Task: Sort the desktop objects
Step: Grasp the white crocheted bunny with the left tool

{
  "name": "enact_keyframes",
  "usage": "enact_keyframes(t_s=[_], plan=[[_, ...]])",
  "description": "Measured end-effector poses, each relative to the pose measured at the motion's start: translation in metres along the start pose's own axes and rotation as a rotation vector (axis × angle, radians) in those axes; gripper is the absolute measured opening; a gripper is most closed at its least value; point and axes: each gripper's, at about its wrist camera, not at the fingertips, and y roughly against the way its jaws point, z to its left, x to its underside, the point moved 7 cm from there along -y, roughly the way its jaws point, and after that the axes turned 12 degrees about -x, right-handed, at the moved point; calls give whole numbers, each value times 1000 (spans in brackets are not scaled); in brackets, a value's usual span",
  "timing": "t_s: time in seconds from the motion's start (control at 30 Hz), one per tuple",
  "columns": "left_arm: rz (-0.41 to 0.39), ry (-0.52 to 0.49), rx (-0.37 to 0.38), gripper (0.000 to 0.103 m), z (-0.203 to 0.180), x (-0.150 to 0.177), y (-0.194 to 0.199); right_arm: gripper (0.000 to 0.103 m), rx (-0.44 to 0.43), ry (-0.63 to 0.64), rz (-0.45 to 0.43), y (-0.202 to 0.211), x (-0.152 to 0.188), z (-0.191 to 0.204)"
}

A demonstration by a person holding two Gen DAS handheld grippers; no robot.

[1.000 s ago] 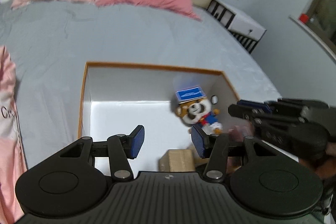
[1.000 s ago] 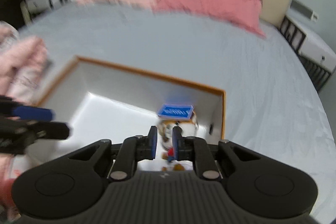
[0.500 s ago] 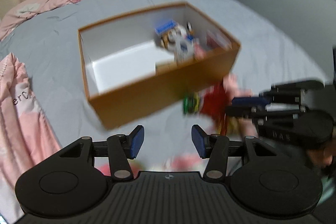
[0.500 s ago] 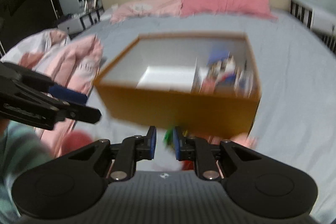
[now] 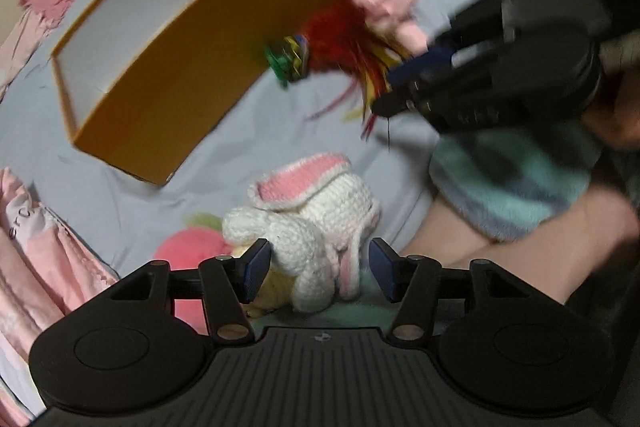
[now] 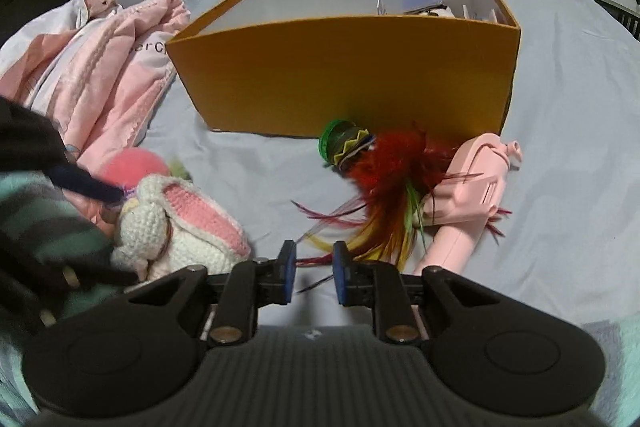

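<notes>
The left wrist view looked steeply down, close over the crocheted rabbit (image 5: 320,223). The right wrist view looked forward and down, low over the bed, toward the orange box (image 6: 352,75). Both shared the rabbit, the box and the feather toy (image 6: 388,171).

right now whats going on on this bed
A person is sorting toys into the orange box on the bed. The left hand-held gripper comes down over the white crocheted bunny, jaws opening, not yet gripping. The right hand-held gripper points at the red feather toy beside a pink plastic toy, jaws opening, holding nothing.
</notes>
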Motion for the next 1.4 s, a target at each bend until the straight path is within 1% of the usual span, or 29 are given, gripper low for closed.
enact_keyframes(t_s=[0.1,0.23,0.33,0.43,0.57,0.77,0.9,1.03,1.27,1.4], plan=[[18,-46,-41,71,-6,-2,-8,27,-10,-42,-7,1,0,-6],[46,-67,-42,80,-8,-5,-17,27,-16,-58,-15,0,-1,-7],[62,-103,-64,83,-11,-6,-21,27,-16,-56,-13,0,0,-7],[85,-135,-88,84,-14,-7,-29,27,-15,-56,-14,0,0,-8],[115,-146,-136,84,-13,-13,-42,27,-16,-63,-18,0,0,-8],[143,-164,-173,87,-14,-18,-55,27,-16,-69,-22,1,1,-8],[149,-143,-174,86,-11,-20,-58,27,-11,-67,-24,0,1,-8],[136,-97,-165,83,-5,-22,-56,27,-4,-56,-25,0,1,-7],[106,50,-133,74,8,-22,-48,27,7,-51,-29,0,1,-7],[85,136,-106,67,17,-23,-43,27,12,-49,-28,0,1,-8]])
